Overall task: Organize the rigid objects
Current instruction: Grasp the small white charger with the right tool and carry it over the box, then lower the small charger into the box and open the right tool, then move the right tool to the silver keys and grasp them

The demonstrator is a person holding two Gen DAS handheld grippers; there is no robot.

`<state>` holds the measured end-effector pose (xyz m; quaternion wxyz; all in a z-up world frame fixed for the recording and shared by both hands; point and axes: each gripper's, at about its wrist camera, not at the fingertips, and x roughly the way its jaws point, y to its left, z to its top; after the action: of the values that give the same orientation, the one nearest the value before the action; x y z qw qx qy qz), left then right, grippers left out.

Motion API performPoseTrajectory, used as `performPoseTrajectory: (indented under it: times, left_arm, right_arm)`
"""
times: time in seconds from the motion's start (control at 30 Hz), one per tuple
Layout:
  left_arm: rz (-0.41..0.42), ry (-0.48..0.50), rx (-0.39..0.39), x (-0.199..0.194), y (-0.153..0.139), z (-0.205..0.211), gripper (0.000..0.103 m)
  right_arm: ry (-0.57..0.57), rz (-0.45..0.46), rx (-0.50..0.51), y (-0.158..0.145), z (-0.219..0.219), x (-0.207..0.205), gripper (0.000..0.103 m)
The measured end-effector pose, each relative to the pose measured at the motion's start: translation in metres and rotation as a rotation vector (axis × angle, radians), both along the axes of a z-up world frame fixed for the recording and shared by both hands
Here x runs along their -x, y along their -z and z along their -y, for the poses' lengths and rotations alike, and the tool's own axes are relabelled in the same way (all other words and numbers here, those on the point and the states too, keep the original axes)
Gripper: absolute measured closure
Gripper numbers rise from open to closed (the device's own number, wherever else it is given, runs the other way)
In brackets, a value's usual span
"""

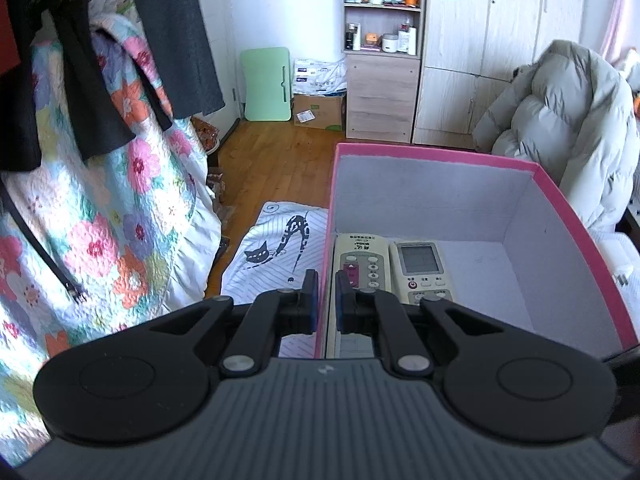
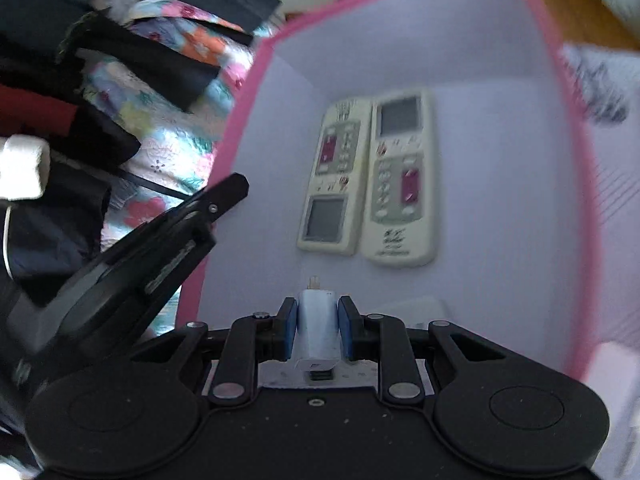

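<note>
Matt cardboard box (image 1: 560,248); plastic remotes (image 2: 372,176).

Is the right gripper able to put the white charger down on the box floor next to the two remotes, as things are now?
Probably yes. The right gripper, shut on the white charger, is above the open pink box. Bare floor shows in front of the two remotes, with nothing in between.
</note>
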<state>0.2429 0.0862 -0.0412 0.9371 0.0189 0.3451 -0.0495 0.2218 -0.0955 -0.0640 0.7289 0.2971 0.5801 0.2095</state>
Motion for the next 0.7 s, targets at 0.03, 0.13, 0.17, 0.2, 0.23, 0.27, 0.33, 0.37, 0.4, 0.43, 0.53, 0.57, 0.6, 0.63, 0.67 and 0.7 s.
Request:
performPoseTrajectory:
  times: [0.03,0.13,0.17,0.2,0.23,0.27,0.33,0.37,0.4,0.43,0.53,0.57,0.6,0.63,0.67,0.7]
  left_arm:
    - [-0.003,-0.001,0.007,0.0,0.0,-0.001,0.097]
    - [-0.001,0.002,0.003,0.0,0.0,0.0,0.097]
    - [0.0,0.005,-0.002,0.0,0.0,0.001,0.097]
    - [0.002,0.007,-0.007,0.0,0.0,0.002,0.097]
    - [0.002,0.008,-0.01,0.0,0.0,0.002,0.097]
    - [0.002,0.008,-0.011,0.0,0.0,0.002,0.097]
    - [0.002,0.009,-0.012,0.0,0.0,0.003,0.097]
    - [0.002,0.008,-0.014,0.0,0.0,0.003,0.097]
    - [0.003,0.008,-0.019,-0.001,0.0,0.003,0.097]
    - [0.003,0.009,-0.022,-0.001,0.0,0.004,0.097]
    - [0.003,0.009,-0.023,-0.001,0.0,0.004,0.097]
    - [0.003,0.009,-0.023,-0.001,0.0,0.004,0.097]
    - [0.003,0.008,-0.023,-0.001,0.0,0.004,0.097]
    - [0.003,0.009,-0.024,-0.001,0.0,0.004,0.097]
    - [0.003,0.009,-0.025,-0.001,-0.001,0.004,0.097]
    - [0.003,0.009,-0.025,-0.001,0.0,0.004,0.097]
  right_arm:
    - [0.019,-0.015,-0.025,0.003,-0.002,-0.003,0.077]
    - [0.027,0.01,-0.016,0.006,-0.007,0.001,0.074]
    - [0.013,0.048,0.015,0.001,-0.008,0.005,0.074]
    - [0.001,0.091,0.037,-0.006,-0.007,0.009,0.073]
    - [-0.024,0.139,0.06,-0.017,-0.006,0.014,0.071]
    - [-0.044,0.177,0.074,-0.028,-0.003,0.018,0.068]
    - [-0.063,0.258,0.1,-0.047,0.005,0.028,0.066]
    - [-0.073,0.302,0.117,-0.057,0.011,0.036,0.066]
    - [-0.082,0.339,0.141,-0.066,0.017,0.045,0.064]
    - [-0.077,0.363,0.163,-0.072,0.024,0.051,0.063]
    - [-0.044,0.444,0.219,-0.089,0.048,0.074,0.057]
    - [-0.03,0.47,0.247,-0.094,0.055,0.082,0.057]
    - [-0.016,0.498,0.273,-0.097,0.064,0.093,0.056]
    - [-0.002,0.517,0.292,-0.099,0.073,0.102,0.055]
    - [0.011,0.534,0.311,-0.099,0.08,0.109,0.05]
    - [0.035,0.548,0.328,-0.098,0.09,0.118,0.049]
